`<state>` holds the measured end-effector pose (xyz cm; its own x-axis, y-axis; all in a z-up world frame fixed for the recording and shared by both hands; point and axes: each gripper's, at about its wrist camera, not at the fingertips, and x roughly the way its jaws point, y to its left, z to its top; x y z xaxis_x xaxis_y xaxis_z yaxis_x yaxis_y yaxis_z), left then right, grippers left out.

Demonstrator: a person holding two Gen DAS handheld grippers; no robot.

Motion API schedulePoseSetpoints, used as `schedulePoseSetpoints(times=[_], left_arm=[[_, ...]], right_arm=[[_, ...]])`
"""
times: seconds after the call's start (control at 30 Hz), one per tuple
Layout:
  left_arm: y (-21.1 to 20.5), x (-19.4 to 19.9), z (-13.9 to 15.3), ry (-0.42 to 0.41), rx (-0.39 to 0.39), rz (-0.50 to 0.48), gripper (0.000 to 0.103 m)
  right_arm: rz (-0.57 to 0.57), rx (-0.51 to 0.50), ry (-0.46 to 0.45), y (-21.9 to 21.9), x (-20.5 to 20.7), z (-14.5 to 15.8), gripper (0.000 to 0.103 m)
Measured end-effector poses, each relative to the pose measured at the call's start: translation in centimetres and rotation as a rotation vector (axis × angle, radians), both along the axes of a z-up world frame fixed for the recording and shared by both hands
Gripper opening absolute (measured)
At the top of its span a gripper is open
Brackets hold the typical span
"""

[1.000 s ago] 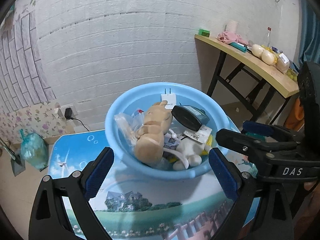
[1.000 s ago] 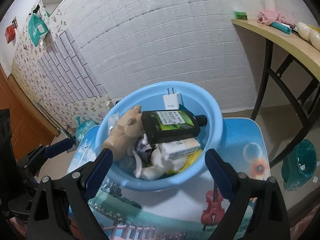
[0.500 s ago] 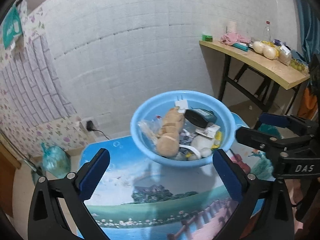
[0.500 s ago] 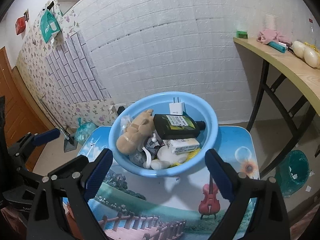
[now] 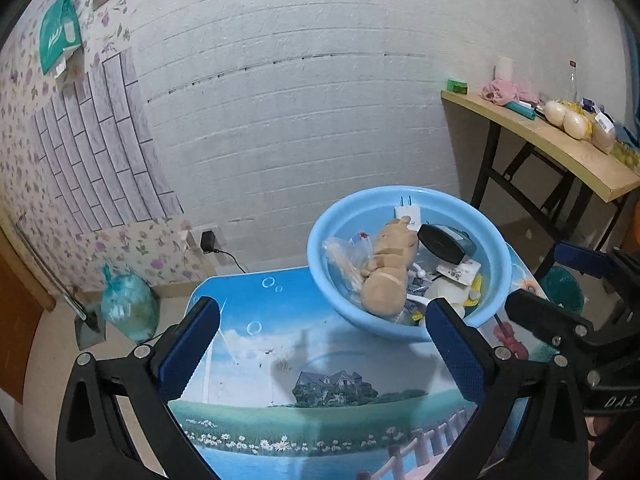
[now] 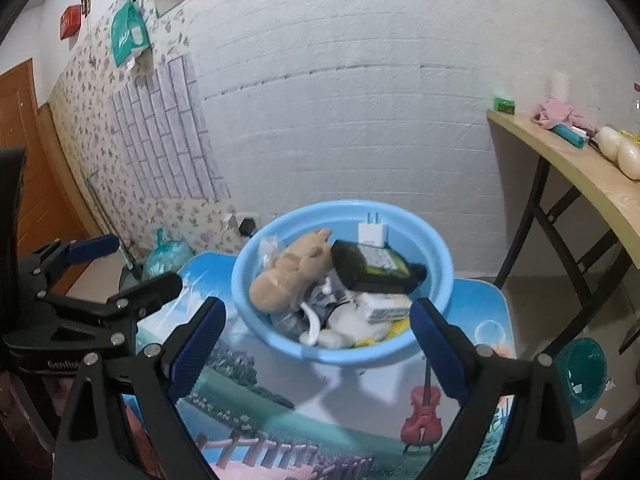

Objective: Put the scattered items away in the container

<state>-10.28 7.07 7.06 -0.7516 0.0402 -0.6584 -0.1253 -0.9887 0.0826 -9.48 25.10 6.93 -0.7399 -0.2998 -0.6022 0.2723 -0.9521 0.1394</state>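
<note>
A light blue basin [image 5: 320, 264] [image 6: 436, 256] stands on the far part of a small picture-printed table [image 5: 280, 360] [image 6: 280, 392]. Inside lie a tan plush toy [image 5: 386, 276] [image 6: 286, 276], a dark green bottle [image 5: 440, 240] [image 6: 372, 268], a white charger plug [image 5: 408, 212] [image 6: 374, 234], a white box [image 6: 390, 308] and plastic wrappers. My left gripper [image 5: 320, 348] is open and empty, hovering over the table short of the basin. My right gripper [image 6: 316, 344] is also open and empty, with the basin's near rim seen between its blue pads.
A white brick wall rises behind the table. At the right, a wooden side table [image 5: 560, 152] [image 6: 580, 168] carries a pink cloth and other items. A teal bin [image 6: 584, 376] sits on the floor right, a tied green bag [image 5: 128, 308] left. An orange door [image 6: 24, 176] stands far left.
Both grippers have drawn back and up from the basin, which now looks smaller and farther. More of the table top and room shows. Nothing in the basin has shifted.
</note>
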Motion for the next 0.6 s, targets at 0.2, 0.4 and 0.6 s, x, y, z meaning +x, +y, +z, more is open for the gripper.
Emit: schedulePoseSetpoints(times=[0.2,0.4,0.6], left_arm=[[0.05,0.17,-0.40,-0.024,0.002,-0.014,0.103],[0.02,0.55,-0.37,-0.027,0.018,-0.014,0.103],[0.12,1.01,0.18,-0.010,0.019,-0.014,0.103]], right_arm=[[0.004,-0.021,-0.033,-0.40,0.03,-0.28,0.095],[-0.012,-0.029,-0.031,0.00,0.24,-0.09,0.095],[-0.018,-0.035,-0.035,0.07,0.51,0.08,0.095]])
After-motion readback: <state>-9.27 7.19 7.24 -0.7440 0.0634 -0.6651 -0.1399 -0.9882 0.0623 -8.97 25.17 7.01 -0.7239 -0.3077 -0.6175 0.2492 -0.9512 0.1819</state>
